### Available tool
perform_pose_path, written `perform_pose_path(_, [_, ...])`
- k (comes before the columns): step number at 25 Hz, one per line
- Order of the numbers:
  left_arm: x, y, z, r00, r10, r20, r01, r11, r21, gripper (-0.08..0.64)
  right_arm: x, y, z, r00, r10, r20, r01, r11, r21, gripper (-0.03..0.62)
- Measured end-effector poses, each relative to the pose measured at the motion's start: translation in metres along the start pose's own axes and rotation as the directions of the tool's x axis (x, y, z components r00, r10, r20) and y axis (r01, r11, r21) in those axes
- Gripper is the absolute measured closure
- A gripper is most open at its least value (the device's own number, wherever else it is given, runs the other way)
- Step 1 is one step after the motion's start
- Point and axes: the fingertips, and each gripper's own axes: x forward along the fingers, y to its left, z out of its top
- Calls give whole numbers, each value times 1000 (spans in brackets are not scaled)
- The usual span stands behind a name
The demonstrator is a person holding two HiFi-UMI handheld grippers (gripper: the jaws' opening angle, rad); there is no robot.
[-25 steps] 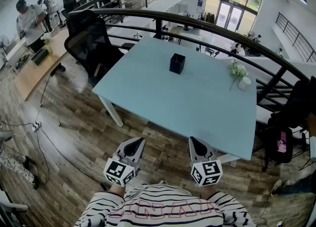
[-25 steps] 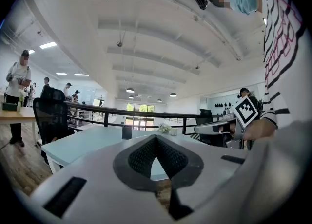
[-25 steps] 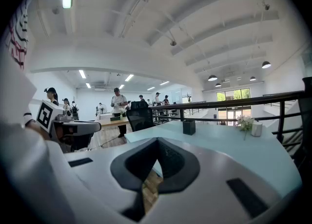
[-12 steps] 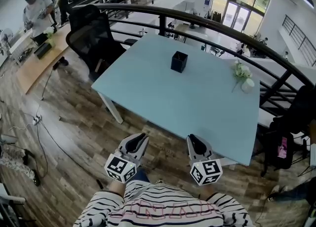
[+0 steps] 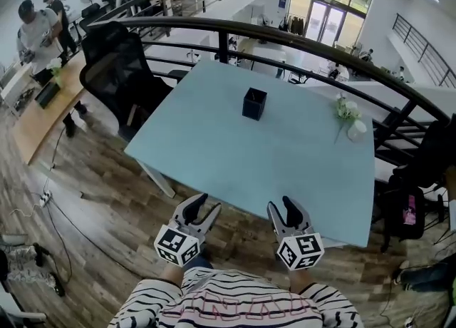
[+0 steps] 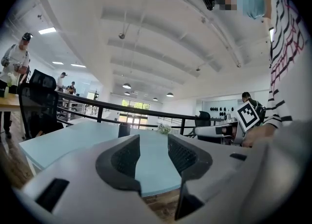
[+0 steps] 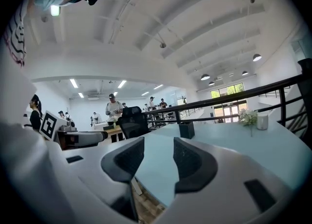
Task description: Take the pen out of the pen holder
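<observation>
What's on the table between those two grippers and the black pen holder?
Nothing: head view shows only bare tabletop between the left gripper, right gripper and pen holder.

Both tools held out low, side by side.
Jaws of left tool (image 5: 207,204) and right tool (image 5: 283,205) have just been opening; apart, empty.

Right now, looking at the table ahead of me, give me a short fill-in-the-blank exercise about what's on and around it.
The pen holder is coloured ___. In the head view, the vase of flowers stands to its ___. The office chair stands at the table's ___ side.
Missing words: black; right; left.
</observation>
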Motion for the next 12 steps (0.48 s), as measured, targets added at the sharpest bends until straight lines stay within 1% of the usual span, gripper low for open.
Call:
perform_pose_path(7, [21, 72, 25, 994, -104, -43, 104, 994, 15, 402, 64, 14, 25, 994, -105, 34, 103, 994, 48, 410])
perform_pose_path(12, [44, 119, 38, 982, -178, -69, 181, 983, 37, 402, 106, 19, 39, 982, -179, 63, 175, 982, 68, 410])
